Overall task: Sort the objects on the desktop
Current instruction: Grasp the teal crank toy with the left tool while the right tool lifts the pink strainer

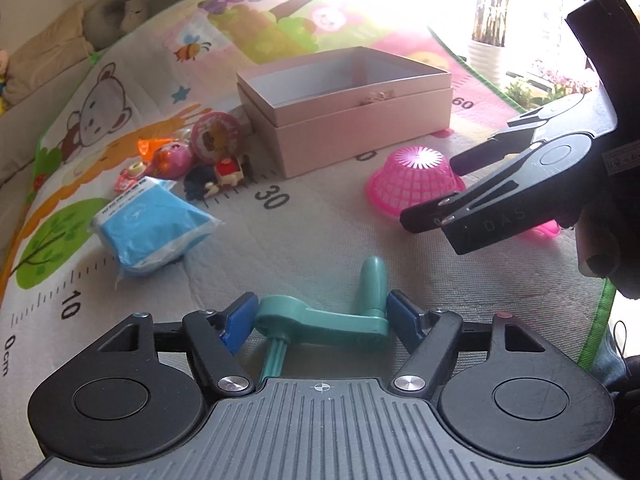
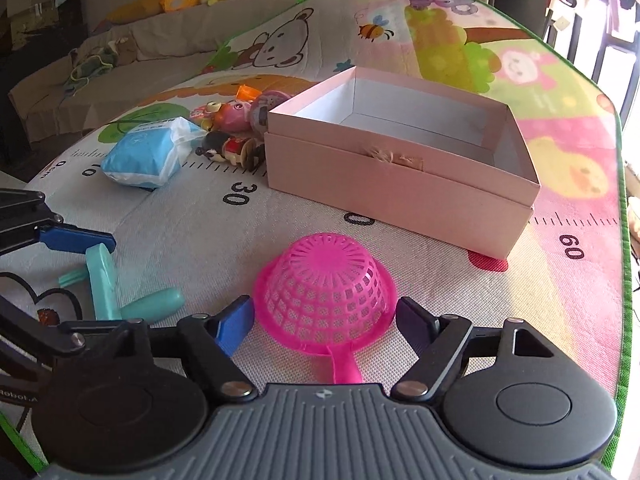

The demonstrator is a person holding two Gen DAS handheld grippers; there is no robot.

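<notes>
At the bottom centre of the left wrist view, the left gripper (image 1: pixel 322 318) brackets a teal crank handle (image 1: pixel 324 322) lying on the play mat (image 1: pixel 320 232); its blue pads sit against both ends of the flat arm, gripping it. In the right wrist view, the right gripper (image 2: pixel 324 322) stands wide around an upturned pink strainer basket (image 2: pixel 326 284), pads just beside its rim without touching. An open pink box (image 2: pixel 400 184) sits above centre.

Teal crank handle (image 1: pixel 320 322), hot-pink lattice strainer (image 2: pixel 326 292), pale pink box (image 2: pixel 400 184), blue tissue pack (image 1: pixel 154 228), cartoon-animal play mat (image 2: pixel 560 140)
</notes>
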